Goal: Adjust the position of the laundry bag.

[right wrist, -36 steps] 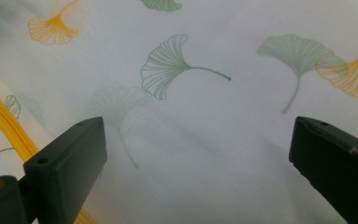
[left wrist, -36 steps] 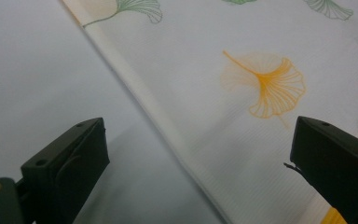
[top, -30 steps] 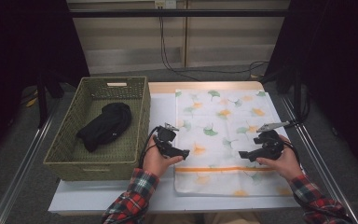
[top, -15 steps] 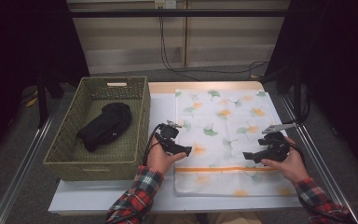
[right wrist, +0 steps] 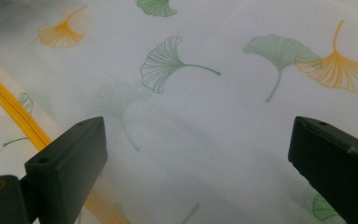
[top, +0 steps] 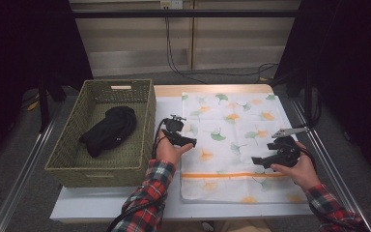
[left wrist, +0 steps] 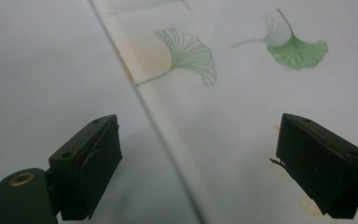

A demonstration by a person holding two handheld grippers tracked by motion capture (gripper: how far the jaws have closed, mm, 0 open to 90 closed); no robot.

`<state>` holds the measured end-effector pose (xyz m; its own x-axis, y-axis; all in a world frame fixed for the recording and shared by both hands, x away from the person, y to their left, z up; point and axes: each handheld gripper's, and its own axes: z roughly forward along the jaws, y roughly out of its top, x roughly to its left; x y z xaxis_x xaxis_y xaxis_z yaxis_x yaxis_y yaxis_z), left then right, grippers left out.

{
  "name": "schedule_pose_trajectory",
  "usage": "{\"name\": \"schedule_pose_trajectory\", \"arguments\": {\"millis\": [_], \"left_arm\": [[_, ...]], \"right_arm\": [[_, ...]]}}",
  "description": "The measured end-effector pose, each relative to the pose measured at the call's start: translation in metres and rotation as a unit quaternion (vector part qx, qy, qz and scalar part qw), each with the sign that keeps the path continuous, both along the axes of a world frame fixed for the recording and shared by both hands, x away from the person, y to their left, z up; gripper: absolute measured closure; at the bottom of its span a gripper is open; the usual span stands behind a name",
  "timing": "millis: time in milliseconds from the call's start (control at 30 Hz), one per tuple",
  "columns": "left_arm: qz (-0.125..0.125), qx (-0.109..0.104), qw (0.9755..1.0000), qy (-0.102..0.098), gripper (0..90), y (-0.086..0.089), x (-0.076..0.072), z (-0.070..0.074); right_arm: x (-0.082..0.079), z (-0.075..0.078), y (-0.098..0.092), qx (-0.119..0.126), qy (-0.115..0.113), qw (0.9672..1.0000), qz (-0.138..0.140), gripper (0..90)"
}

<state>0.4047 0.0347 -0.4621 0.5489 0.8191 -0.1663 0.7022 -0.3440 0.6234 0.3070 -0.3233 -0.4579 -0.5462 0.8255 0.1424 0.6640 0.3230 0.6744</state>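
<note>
Leaf-print bag (top: 234, 140) flat — edge between left tongs (top: 189, 142)

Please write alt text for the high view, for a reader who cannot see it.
A person in plaid sleeves holds the left gripper at the left edge of a leaf-printed mesh bag and the right gripper over it near its orange zipper. A woven basket at left holds a black garment.
</note>
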Motion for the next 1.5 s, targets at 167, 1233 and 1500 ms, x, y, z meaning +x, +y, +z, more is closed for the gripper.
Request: {"name": "schedule_pose_trajectory", "arguments": {"millis": [167, 1233, 1500], "left_arm": [[0.012, 0.0, 0.9999, -0.002, 24.0, 0.0, 0.009, -0.005], [0.004, -0.021, 0.9979, 0.062, 89.4, -0.007, 0.01, -0.008], [0.017, -0.037, 0.9966, 0.071, 89.5, -0.003, 0.012, 0.005]], "right_arm": [[0.0, 0.002, 0.0, -0.001, 0.003, 1.0, 0.0, 4.1], [0.001, 0.002, -0.002, -0.012, -0.003, 0.9999, -0.004, 3.6], [0.0, 0.002, -0.005, -0.006, -0.004, 1.0, -0.003, 3.5]]}}
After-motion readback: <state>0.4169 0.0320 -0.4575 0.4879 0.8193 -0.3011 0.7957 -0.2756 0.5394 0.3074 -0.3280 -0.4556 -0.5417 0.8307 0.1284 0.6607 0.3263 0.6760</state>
